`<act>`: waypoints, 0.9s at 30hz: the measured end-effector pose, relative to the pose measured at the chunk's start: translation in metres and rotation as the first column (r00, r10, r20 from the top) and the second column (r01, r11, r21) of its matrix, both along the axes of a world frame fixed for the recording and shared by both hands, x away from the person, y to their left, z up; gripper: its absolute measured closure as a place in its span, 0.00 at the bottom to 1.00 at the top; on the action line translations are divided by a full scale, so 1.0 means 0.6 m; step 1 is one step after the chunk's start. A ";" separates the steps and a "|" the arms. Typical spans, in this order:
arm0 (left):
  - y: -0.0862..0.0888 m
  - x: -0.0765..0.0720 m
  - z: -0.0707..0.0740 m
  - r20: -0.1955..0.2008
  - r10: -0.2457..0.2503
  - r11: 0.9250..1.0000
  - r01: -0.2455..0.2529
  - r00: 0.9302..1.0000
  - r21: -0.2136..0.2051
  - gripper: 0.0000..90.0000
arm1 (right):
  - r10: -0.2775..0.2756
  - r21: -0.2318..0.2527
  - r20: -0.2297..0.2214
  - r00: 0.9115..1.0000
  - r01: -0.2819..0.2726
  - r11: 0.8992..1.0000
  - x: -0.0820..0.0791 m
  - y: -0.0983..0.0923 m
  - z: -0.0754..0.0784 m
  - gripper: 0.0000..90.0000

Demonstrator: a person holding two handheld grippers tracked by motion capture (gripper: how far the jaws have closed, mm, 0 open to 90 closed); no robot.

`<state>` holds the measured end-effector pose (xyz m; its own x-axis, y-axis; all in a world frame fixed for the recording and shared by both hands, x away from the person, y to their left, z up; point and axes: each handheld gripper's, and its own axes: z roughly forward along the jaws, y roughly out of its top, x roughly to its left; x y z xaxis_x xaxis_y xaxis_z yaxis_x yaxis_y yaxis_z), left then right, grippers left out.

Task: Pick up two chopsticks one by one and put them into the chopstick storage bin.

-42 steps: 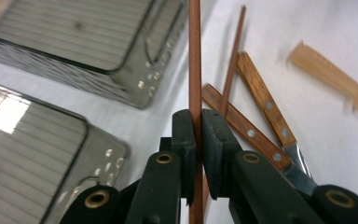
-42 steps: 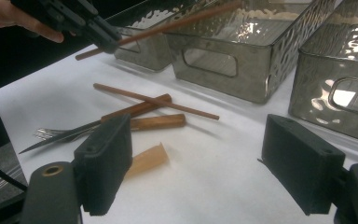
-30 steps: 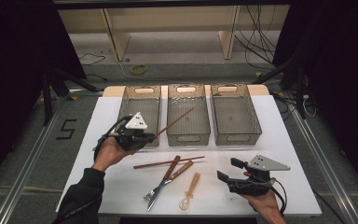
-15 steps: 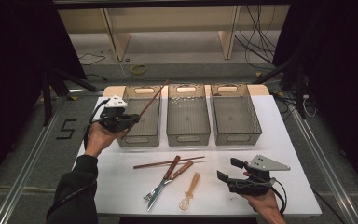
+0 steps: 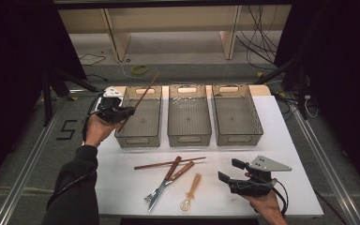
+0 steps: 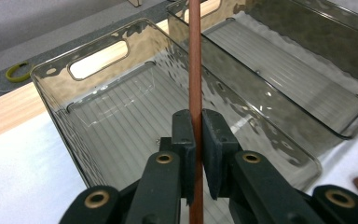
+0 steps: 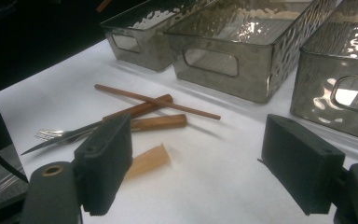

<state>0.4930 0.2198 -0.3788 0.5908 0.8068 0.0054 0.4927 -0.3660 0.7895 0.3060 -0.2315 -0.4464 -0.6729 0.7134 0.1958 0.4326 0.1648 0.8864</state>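
Three grey bins stood in a row at the far side of the white table (image 5: 281,140). Over the left bin (image 5: 140,118) the left gripper (image 5: 122,112) had its jaws pinched tight on a brown chopstick (image 5: 140,101), which slanted up and away above the bin's near-left corner; in the left gripper view the stick (image 6: 195,56) ran straight between the pads over the bin's ribbed floor. Near the front edge the right gripper (image 5: 229,171) rested in its hand with jaws spread wide and nothing between them. A second chopstick (image 5: 168,163), a fork (image 5: 161,187), a knife (image 5: 168,180) and an amber spoon (image 5: 191,191) lay just left of it.
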 end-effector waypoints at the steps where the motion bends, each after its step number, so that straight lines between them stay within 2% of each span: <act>1: 0.000 0.003 -0.001 -0.004 0.002 1.000 -0.002 1.000 0.001 0.93 | 0.000 0.000 -0.001 1.000 0.000 1.000 0.000 0.000 0.000 0.28; 11: 0.006 0.019 -0.027 -0.036 0.034 0.999 -0.035 0.999 -0.010 0.93 | 0.003 -0.001 0.000 1.000 -0.003 1.000 0.000 0.000 -0.001 0.28; 21: 0.010 0.027 -0.056 -0.082 0.058 0.998 -0.058 0.995 0.005 0.92 | 0.007 -0.002 0.000 1.000 -0.007 1.000 0.000 0.001 -0.001 0.28; 27: 0.011 0.028 -0.065 -0.100 0.062 0.998 -0.062 0.993 0.008 0.92 | 0.006 0.000 -0.002 1.000 -0.006 1.000 0.000 0.000 -0.001 0.28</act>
